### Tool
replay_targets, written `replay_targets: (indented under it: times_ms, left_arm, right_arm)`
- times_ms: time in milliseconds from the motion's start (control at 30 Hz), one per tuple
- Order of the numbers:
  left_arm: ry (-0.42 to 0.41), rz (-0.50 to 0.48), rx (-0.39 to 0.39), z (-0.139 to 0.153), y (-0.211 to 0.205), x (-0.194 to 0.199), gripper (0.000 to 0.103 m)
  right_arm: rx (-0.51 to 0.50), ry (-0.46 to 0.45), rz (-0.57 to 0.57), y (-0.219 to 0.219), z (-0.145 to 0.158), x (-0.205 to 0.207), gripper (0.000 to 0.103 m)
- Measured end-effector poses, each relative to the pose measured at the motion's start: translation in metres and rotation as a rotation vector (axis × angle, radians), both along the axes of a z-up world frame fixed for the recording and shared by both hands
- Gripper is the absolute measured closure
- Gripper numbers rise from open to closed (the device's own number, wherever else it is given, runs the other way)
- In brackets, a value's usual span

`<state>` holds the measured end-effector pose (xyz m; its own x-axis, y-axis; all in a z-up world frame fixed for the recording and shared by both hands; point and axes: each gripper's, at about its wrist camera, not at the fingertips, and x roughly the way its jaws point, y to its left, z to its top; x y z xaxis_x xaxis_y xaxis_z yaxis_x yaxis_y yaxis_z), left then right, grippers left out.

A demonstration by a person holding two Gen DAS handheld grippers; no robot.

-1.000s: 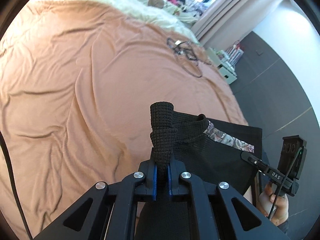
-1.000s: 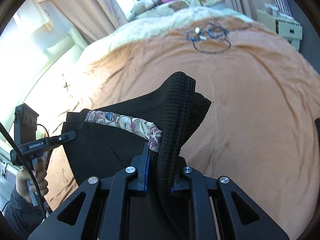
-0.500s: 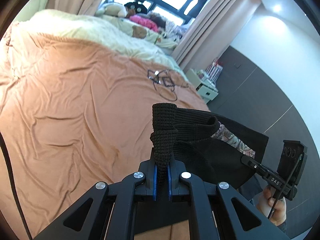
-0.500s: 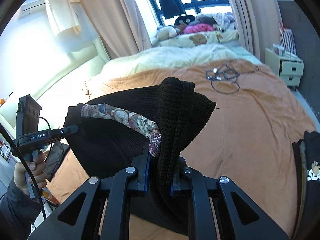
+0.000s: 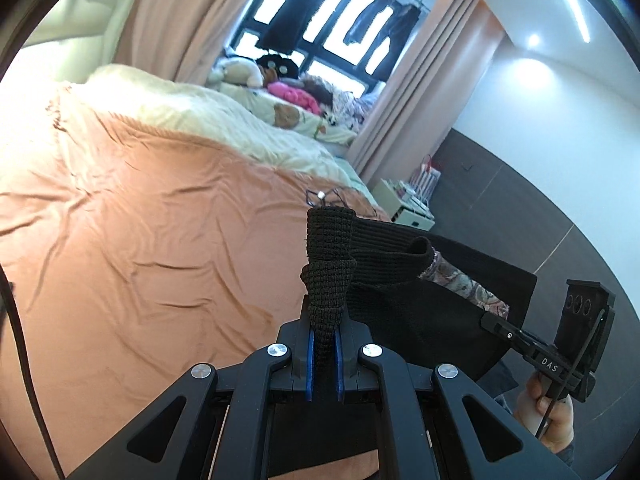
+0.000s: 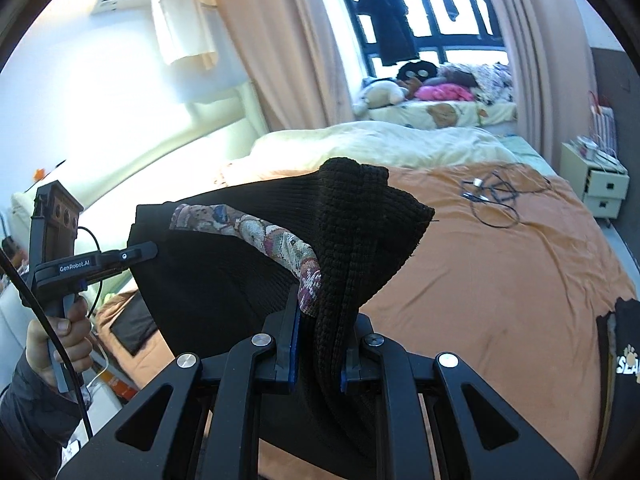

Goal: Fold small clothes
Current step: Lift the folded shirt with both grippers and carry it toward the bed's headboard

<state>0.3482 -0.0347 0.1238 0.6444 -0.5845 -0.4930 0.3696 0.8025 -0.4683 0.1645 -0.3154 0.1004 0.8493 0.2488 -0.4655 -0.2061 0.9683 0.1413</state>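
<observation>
**Black knit top held up off the bed**

Both grippers are clamped on the black knit top (image 5: 404, 280). The left gripper (image 5: 323, 354) pinches one bunched corner at lower centre, and the right gripper (image 6: 316, 346) grips the other, by the patterned collar. The top hangs stretched between them above the orange bedspread (image 5: 152, 248).

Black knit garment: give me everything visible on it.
The black knit garment is a chunky ribbed knit with a multicoloured patterned band along one edge. It hangs stretched between the two grippers above the orange bedspread. The left gripper is shut on one bunched corner, the right gripper on the other, beside the band. Its lower part drops out of view, so any contact with the bed cannot be told.
</observation>
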Motion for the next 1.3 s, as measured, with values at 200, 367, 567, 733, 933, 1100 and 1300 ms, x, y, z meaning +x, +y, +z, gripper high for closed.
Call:
replay_targets:
  times_ms: [200, 367, 567, 733, 933, 1100, 1300]
  left_arm:
    - [-0.023, 0.073, 0.007, 0.012, 0.059, -0.029, 0.096]
    - [-0.054, 0.128, 0.019, 0.022, 0.109, -0.052, 0.096]
    - [-0.073, 0.206, 0.038, 0.031, 0.171, -0.075, 0.096]
    - [-0.09, 0.256, 0.057, 0.034, 0.223, -0.094, 0.096]
    - [-0.1, 0.32, 0.08, 0.034, 0.278, -0.108, 0.096]
    - [-0.108, 0.361, 0.129, 0.029, 0.322, -0.109, 0.096]
    - [-0.096, 0.422, 0.166, 0.021, 0.376, -0.105, 0.096]
  right_arm:
    - [-0.016, -0.02, 0.069, 0.033, -0.002, 0.007, 0.092]
    - [-0.016, -0.024, 0.142, 0.061, -0.009, 0.027, 0.092]
    - [-0.02, -0.023, 0.224, 0.081, -0.017, 0.059, 0.092]
    - [-0.032, -0.01, 0.298, 0.105, -0.024, 0.078, 0.092]
    - [-0.036, -0.009, 0.384, 0.135, -0.029, 0.098, 0.092]
    - [-0.02, 0.013, 0.452, 0.151, -0.042, 0.112, 0.093]
    - [-0.023, 0.019, 0.529, 0.177, -0.058, 0.127, 0.093]
